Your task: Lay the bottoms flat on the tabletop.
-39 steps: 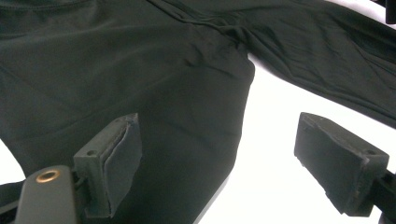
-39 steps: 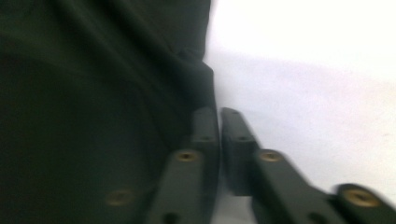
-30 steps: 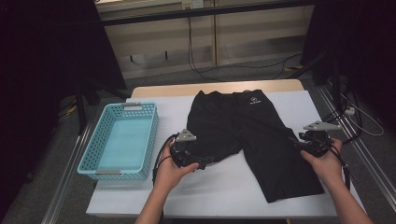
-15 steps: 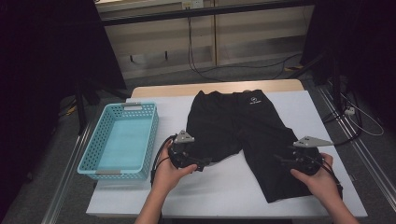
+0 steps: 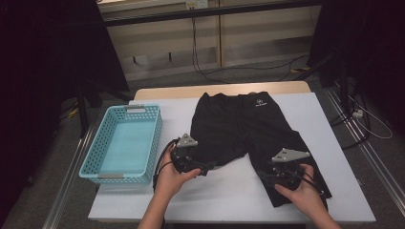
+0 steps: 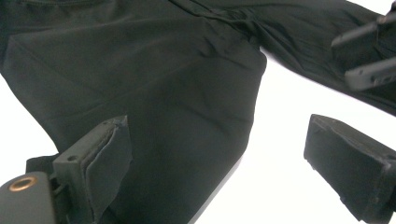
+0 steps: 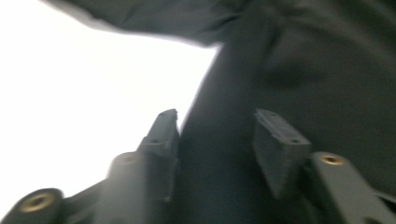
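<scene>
A pair of black shorts [image 5: 243, 129] lies flat on the white table [image 5: 229, 198], waistband away from me, legs toward me. My left gripper [image 5: 205, 168] sits at the hem of the left leg, open wide. In the left gripper view [image 6: 219, 140], one jaw rests on the shorts [image 6: 163, 93] and the other on bare table, with the hem's edge between them. My right gripper [image 5: 270, 171] is over the lower right leg. In the blurred right gripper view [image 7: 217, 135], its jaws stand open astride the inner edge of the shorts [image 7: 303, 70].
A light blue plastic basket [image 5: 155, 138] stands on the table's left part, beside my left hand. Bare white table lies between the two shorts legs and along the near edge. Metal rails run along both sides of the table.
My right gripper has moved from the table's right side leftward and nearer to me, onto the right shorts leg. The left gripper has stayed at the left leg's hem.
</scene>
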`<state>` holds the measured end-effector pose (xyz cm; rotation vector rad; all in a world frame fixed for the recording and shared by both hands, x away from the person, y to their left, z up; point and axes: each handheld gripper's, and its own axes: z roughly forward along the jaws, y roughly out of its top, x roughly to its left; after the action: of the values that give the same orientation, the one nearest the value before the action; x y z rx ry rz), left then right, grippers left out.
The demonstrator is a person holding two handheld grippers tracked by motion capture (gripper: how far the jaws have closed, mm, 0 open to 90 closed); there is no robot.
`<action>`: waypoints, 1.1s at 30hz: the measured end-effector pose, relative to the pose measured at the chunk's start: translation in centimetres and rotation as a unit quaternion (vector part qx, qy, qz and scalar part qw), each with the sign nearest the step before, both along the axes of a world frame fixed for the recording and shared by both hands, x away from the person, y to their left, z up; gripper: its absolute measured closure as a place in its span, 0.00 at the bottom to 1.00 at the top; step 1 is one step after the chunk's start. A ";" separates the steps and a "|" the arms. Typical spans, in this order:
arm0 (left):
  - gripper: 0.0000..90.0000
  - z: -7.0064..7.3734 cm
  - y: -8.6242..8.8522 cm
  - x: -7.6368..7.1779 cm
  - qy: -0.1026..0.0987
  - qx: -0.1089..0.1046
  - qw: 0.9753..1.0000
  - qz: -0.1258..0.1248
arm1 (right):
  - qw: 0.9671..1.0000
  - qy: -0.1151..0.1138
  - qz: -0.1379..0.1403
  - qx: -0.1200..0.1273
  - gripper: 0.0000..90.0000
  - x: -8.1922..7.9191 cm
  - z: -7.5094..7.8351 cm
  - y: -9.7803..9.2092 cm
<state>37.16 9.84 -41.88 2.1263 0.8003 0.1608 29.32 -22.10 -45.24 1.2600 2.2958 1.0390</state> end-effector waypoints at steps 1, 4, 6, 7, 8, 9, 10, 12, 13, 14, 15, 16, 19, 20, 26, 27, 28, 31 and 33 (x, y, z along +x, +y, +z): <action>0.09 0.0 0.0 0.0 0.000 0.001 1.000 0.001 | 1.000 0.000 0.009 -0.004 0.63 -0.1 -0.1 0.3; 0.09 0.0 0.1 -0.1 0.000 0.000 1.000 0.002 | 1.000 0.000 0.023 -0.013 0.68 -0.5 -0.3 1.2; 0.09 0.1 0.2 -0.2 0.001 -0.002 1.000 0.003 | 0.999 -0.005 0.028 -0.026 0.79 -0.7 -0.2 1.5; 0.09 0.1 0.3 -0.2 0.001 -0.002 1.000 0.003 | 0.999 -0.009 0.027 -0.034 0.84 -0.8 -0.2 1.6; 0.09 0.1 0.3 -0.2 0.001 -0.002 1.000 0.003 | 0.999 -0.009 0.025 -0.034 0.91 -0.8 -0.2 1.6; 0.09 0.2 0.3 -0.2 -0.002 -0.001 1.000 0.003 | 0.999 -0.008 0.031 -0.031 0.95 -0.8 -0.2 1.5; 0.09 0.2 0.3 -0.2 -0.002 -0.003 1.000 0.005 | 0.999 -0.008 0.031 -0.032 0.98 -0.8 -0.2 1.5; 0.10 0.2 0.2 -0.2 -0.002 -0.005 1.000 0.005 | 0.999 -0.005 0.033 -0.028 0.99 -0.8 -0.1 1.4; 0.10 0.2 0.2 -0.2 -0.002 -0.004 1.000 0.004 | 0.999 -0.003 0.034 -0.025 0.99 -0.8 -0.1 1.4; 0.10 0.2 0.1 -0.2 -0.002 -0.003 1.000 0.003 | 0.999 -0.002 0.035 -0.024 0.99 -0.9 0.0 1.4; 0.10 0.2 0.1 -0.2 -0.002 -0.001 1.000 0.001 | 0.999 -0.002 0.035 -0.022 0.99 -1.0 0.1 1.3; 0.10 0.1 0.1 -0.2 -0.001 -0.002 1.000 0.001 | 0.999 0.000 0.038 -0.018 0.99 -1.1 0.2 1.4; 0.10 0.2 0.0 -0.1 0.001 -0.002 1.000 -0.001 | 0.999 -0.002 0.049 -0.018 0.99 -1.4 0.4 1.6; 0.10 0.2 0.0 -0.1 0.000 -0.002 1.000 -0.001 | 0.998 -0.001 0.053 -0.019 0.99 -1.5 0.4 1.8; 0.10 0.2 -0.3 -0.1 0.000 -0.005 1.000 -0.004 | 0.997 0.004 0.068 -0.026 0.99 -1.9 0.3 2.4; 0.10 0.2 -0.3 -0.1 0.000 -0.003 1.000 -0.005 | 0.997 0.004 0.067 -0.025 1.00 -1.9 0.3 2.4; 0.10 0.3 -0.4 -0.1 0.001 -0.003 1.000 -0.007 | 0.997 0.005 0.068 -0.022 1.00 -2.0 0.3 2.4; 0.10 0.3 -0.4 0.0 0.000 -0.002 1.000 -0.008 | 0.998 0.006 0.068 -0.017 0.98 -2.1 0.4 2.4; 0.10 0.3 -0.4 0.0 -0.002 0.000 1.000 -0.009 | 0.998 0.003 0.067 -0.015 0.89 -2.2 0.4 2.4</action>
<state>37.14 9.42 -41.57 2.1316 0.7783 0.1548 27.14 -19.73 -44.83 1.1120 2.4186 1.0414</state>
